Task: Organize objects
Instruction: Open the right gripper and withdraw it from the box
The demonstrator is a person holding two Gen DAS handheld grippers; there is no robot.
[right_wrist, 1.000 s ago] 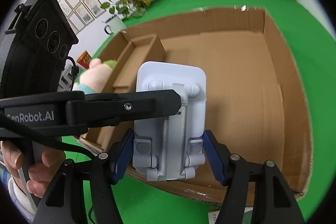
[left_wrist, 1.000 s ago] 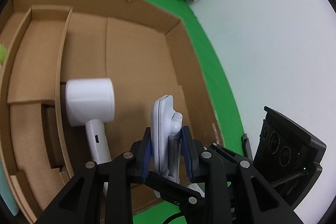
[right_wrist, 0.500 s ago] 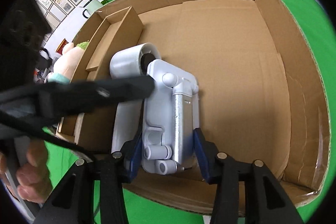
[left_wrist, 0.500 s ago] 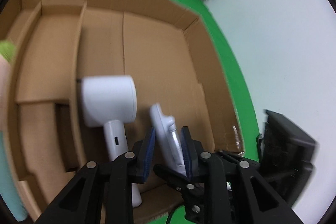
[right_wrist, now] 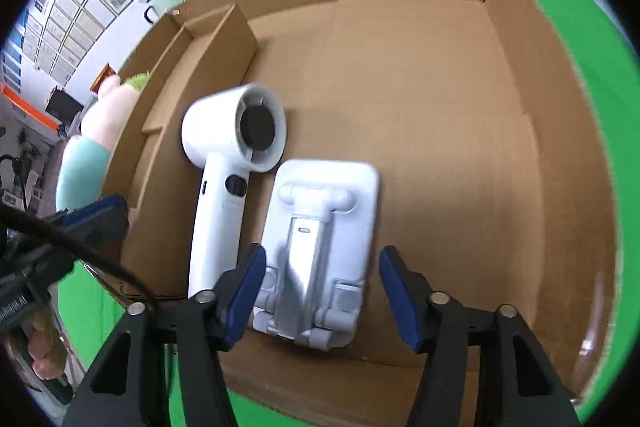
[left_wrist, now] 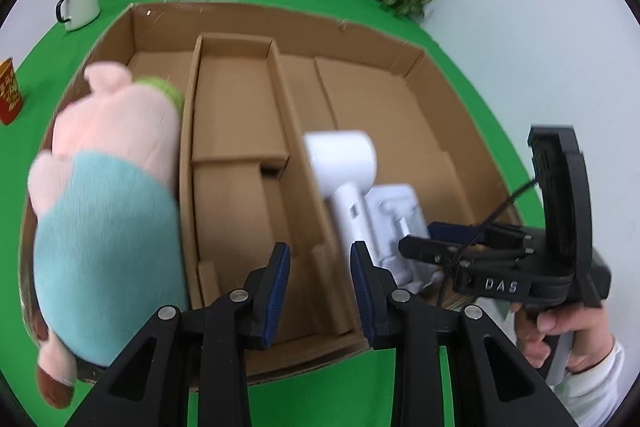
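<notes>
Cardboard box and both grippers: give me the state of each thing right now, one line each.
Left gripper: open, empty.
Right gripper: open, fingers either side of the phone stand.
Phone stand: folded, lying flat in the box.
Hair dryer: lying flat beside the stand.
Cardboard box: open-topped.
Plush pig: in the box's left compartment.

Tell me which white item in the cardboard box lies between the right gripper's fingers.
The flat white folding phone stand, not the round-headed white hair dryer left of it.
</notes>
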